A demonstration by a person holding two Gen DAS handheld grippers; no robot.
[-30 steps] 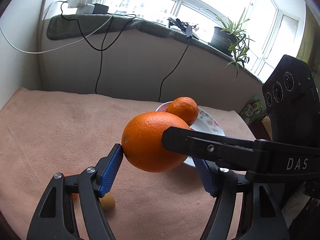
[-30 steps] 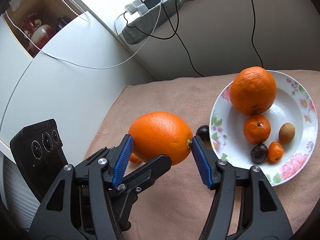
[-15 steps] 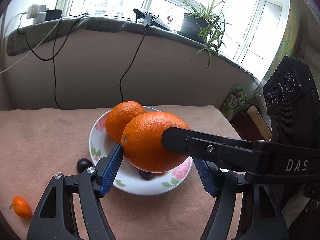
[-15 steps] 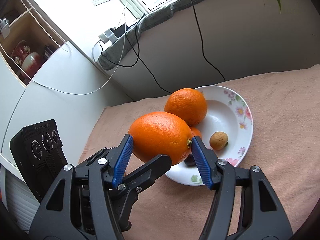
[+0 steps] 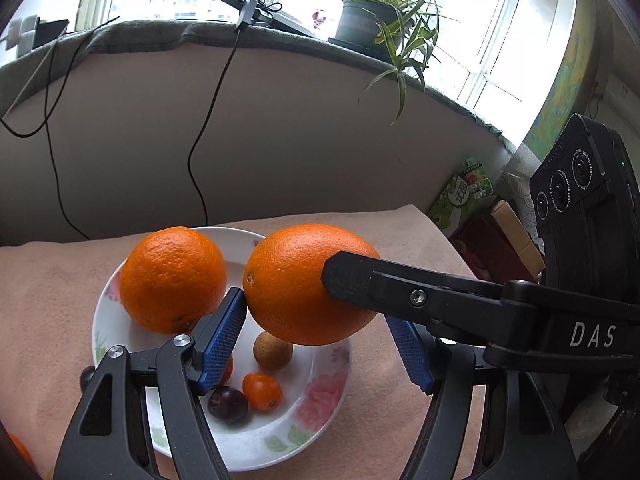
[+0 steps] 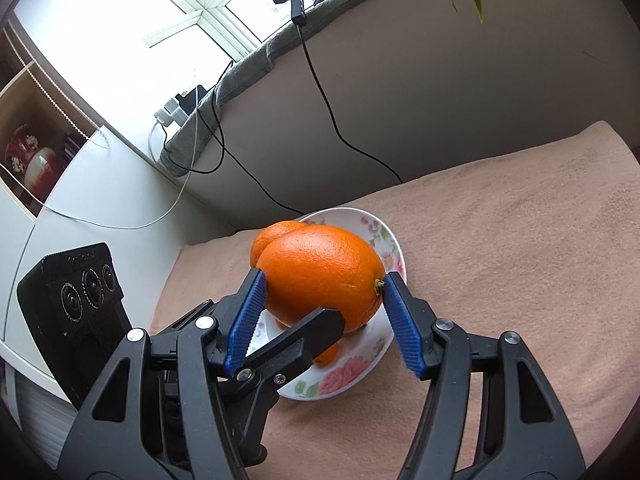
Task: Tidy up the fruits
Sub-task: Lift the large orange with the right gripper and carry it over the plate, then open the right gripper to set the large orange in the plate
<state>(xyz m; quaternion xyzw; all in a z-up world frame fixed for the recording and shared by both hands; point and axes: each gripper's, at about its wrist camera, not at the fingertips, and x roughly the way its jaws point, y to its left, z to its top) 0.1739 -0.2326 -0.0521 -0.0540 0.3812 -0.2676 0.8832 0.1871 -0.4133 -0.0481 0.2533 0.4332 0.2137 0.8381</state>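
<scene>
Both grippers hold one large orange (image 5: 308, 284) above the floral plate (image 5: 316, 412). My left gripper (image 5: 320, 344) is shut on it, and my right gripper (image 6: 322, 320) grips it crosswise; the orange also shows in the right wrist view (image 6: 324, 276). On the plate lie a second large orange (image 5: 172, 278), a brown longan (image 5: 272, 350), a kumquat (image 5: 262, 390) and a dark plum (image 5: 227, 403). The right gripper's finger (image 5: 400, 288) crosses the left wrist view.
The plate (image 6: 360, 368) rests on a pink towel-covered table (image 6: 500, 260). A small orange fruit (image 5: 18, 450) lies on the towel at the far left edge. A wall with hanging cables (image 5: 200, 128) stands behind. Boxes (image 5: 500, 232) sit past the table's right edge.
Both grippers have carried the orange rightward and over the plate. The plate and its fruits now lie directly beneath the held orange.
</scene>
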